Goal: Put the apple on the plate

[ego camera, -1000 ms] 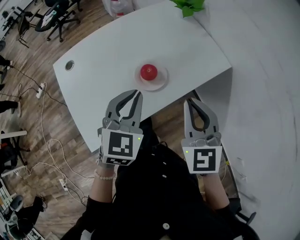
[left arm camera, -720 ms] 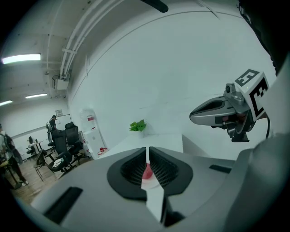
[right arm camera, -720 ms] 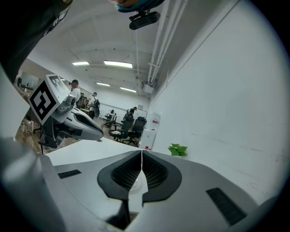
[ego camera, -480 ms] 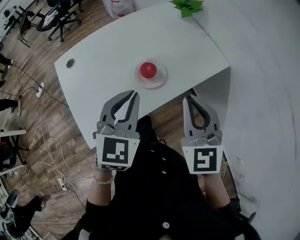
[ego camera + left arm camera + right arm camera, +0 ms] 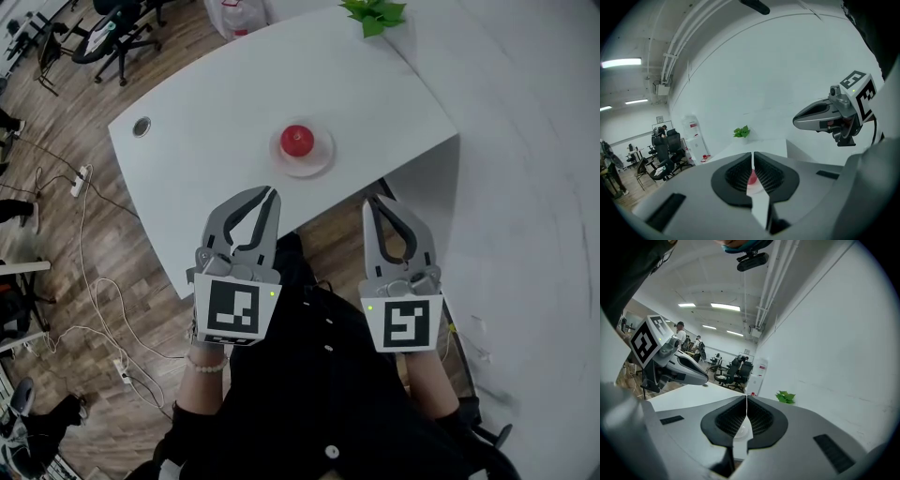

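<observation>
A red apple [image 5: 297, 140] sits on a small white plate [image 5: 323, 159] near the front edge of the white table [image 5: 216, 112]. My left gripper [image 5: 274, 192] hangs shut and empty over the table's front edge, short of the plate. My right gripper [image 5: 372, 200] is also shut and empty, just off the table's front corner, to the right of the plate. In the left gripper view the apple [image 5: 752, 176] shows through the gap behind the shut jaws, and the right gripper [image 5: 829, 117] floats at the right. In the right gripper view the plate [image 5: 741, 431] peeks through behind the shut jaws.
A green plant [image 5: 377, 13] stands at the table's far edge by the white wall. A cable hole [image 5: 141, 127] marks the table's left corner. Office chairs [image 5: 112, 33] and floor cables [image 5: 84, 234] lie to the left. The person's dark-clothed body fills the bottom of the head view.
Both grippers have drawn back a little from the table toward the body. Both stayed shut, and the apple and plate have not moved.
</observation>
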`<state>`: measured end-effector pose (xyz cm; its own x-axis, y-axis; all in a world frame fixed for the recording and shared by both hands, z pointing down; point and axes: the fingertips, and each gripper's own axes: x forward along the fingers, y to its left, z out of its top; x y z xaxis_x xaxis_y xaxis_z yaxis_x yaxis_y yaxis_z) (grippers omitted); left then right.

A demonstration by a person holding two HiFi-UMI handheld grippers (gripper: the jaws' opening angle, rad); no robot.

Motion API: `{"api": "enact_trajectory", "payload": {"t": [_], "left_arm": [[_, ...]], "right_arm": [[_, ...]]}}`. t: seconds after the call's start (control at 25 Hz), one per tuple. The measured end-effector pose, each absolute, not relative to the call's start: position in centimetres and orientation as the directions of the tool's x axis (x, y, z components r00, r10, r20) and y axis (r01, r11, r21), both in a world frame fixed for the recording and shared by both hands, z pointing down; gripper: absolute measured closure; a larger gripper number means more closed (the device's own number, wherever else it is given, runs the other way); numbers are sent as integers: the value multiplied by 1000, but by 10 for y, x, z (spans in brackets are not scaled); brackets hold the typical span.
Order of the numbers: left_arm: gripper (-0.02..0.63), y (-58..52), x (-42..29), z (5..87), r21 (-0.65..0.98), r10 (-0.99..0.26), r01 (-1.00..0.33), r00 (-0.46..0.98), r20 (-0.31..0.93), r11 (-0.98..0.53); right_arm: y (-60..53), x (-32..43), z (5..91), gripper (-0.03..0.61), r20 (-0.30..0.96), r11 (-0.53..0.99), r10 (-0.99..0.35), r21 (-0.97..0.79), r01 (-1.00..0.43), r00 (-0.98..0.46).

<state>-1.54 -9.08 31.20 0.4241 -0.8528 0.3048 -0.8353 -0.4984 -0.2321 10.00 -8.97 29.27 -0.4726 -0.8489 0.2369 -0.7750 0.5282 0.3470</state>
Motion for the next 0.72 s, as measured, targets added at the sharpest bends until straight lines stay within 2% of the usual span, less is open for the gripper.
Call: {"api": "enact_trajectory", "payload": {"t": [0.32,0.72], "left_arm": [[586,-85,-15,309,-206,-853,-844,428,299,-495],[586,-83,-9,310,-247,-839,-810,466,280,-532]], "right_arm": [[-84,98,292,535,231,520,-854,344,-782,-466],[-78,99,297,537,259,527,-849,341,-779,-461]]}}
